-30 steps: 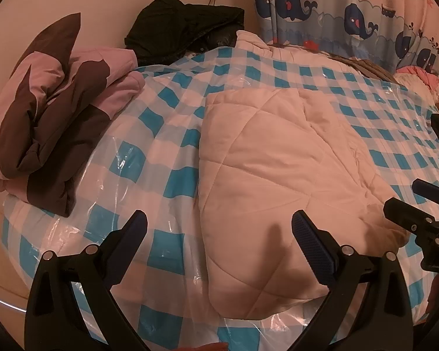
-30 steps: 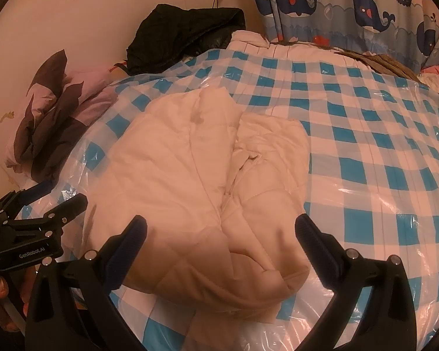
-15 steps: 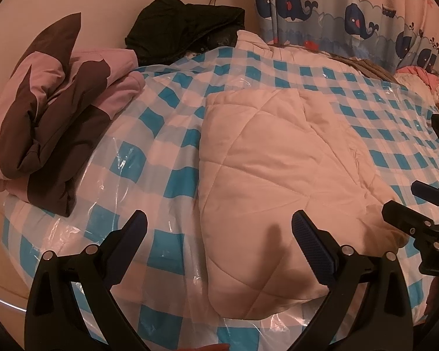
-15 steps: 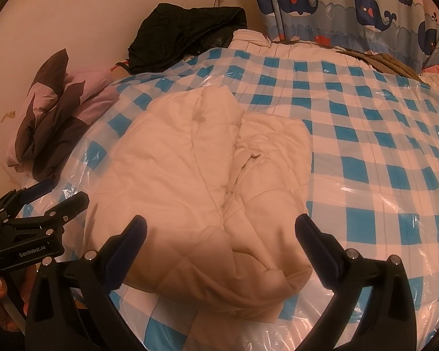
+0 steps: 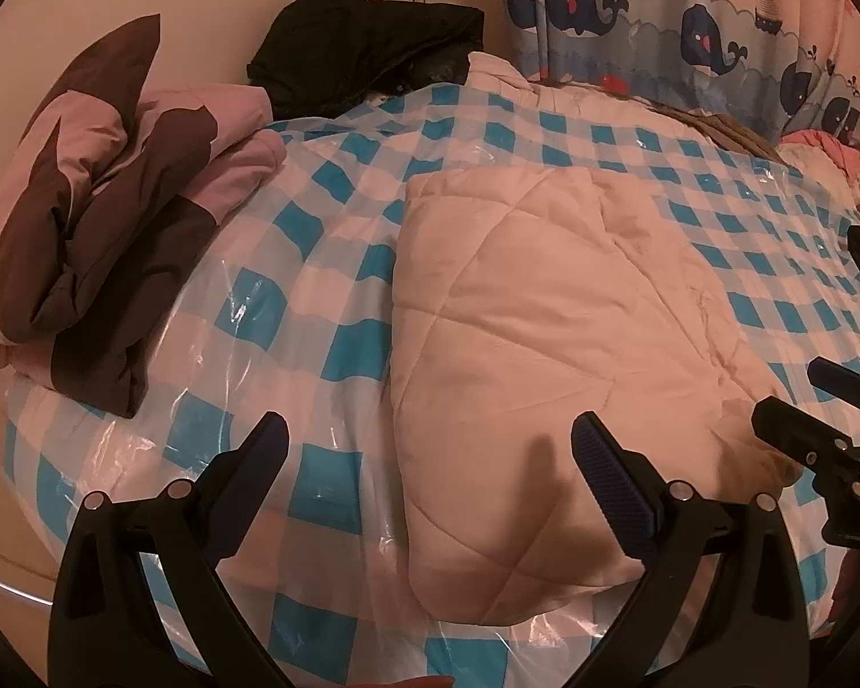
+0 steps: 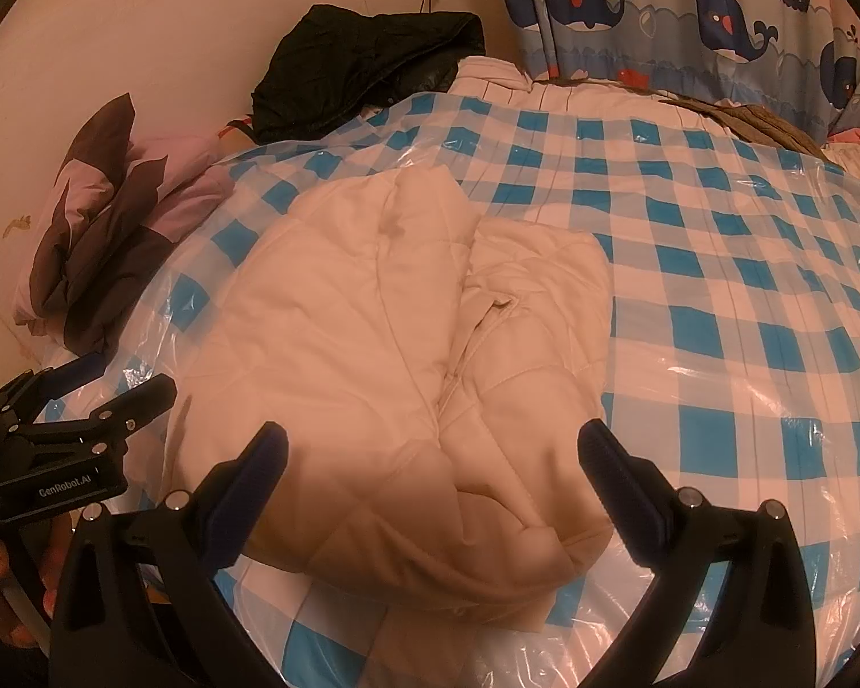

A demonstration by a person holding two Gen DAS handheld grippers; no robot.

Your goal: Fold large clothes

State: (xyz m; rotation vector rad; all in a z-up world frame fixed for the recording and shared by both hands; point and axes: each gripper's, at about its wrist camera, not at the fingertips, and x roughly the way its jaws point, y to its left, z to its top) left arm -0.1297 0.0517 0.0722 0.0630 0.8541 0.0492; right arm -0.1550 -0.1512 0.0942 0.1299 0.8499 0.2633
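Right wrist view: cream quilted jacket (image 6: 395, 355) folded into a puffy bundle, both grippers' fingers (image 6: 264, 453) spread, empty.

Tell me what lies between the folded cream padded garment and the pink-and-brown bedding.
Only plastic-covered blue-checked sheet, seen in the left wrist view, separates the cream padded garment from the pink-and-brown bedding.

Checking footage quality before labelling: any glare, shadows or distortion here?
Left wrist view: fisheye bends the bed; a finger shadow falls on the cream padded jacket. Right wrist view: glare streaks on the clear plastic sheet; warm orange cast overall.
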